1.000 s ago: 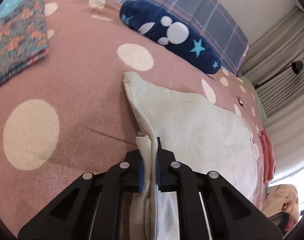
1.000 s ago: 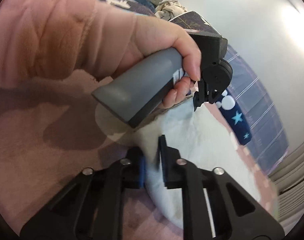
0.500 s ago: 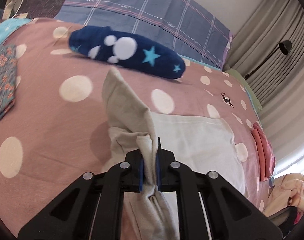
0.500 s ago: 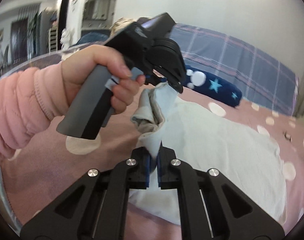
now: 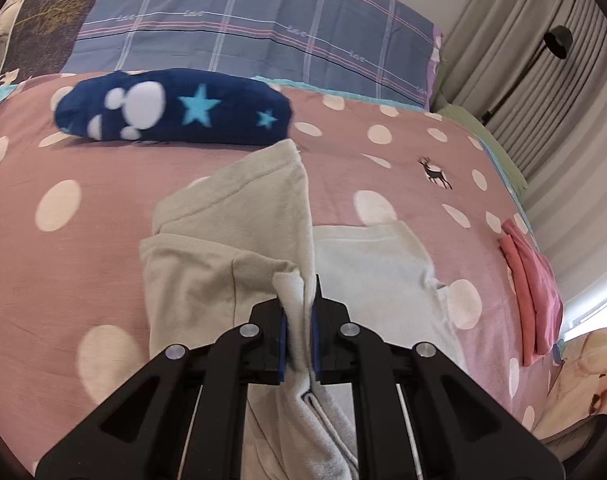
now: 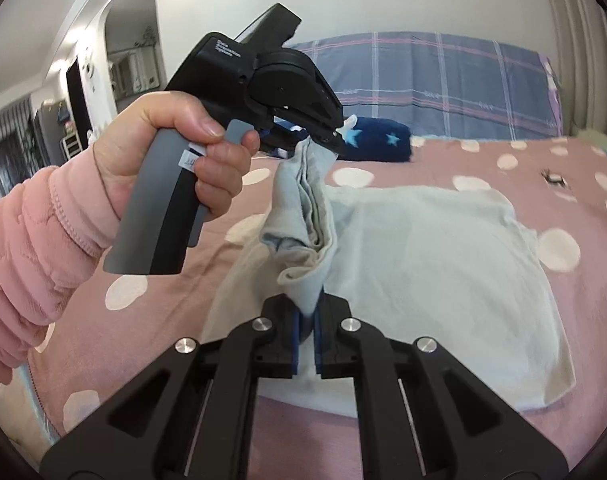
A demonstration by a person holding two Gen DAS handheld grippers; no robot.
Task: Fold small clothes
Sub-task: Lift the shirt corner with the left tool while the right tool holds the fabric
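The left hand-held gripper [image 5: 298,338] is clamped on a bunched edge of the cream shirt [image 5: 367,272], with cloth pinched between its blue pads [image 5: 282,340]. In the right wrist view, that same gripper [image 6: 335,136] sits above the bed, held by a hand [image 6: 175,160] in a pink sleeve [image 6: 27,240], and the shirt's edge hangs from its tip in folds. The right hand-held gripper [image 6: 306,334] is closed on a lower part of the same lifted edge, so the cloth runs in a ridge between the two. The rest of the shirt [image 6: 443,272] lies flat on the pink dotted bedspread [image 5: 83,168]. Beyond it rests a navy roll [image 5: 175,110] with stars, against a plaid pillow [image 5: 243,28]. A folded pink garment [image 5: 531,292] lies near the bed's right edge, well apart from the shirt.
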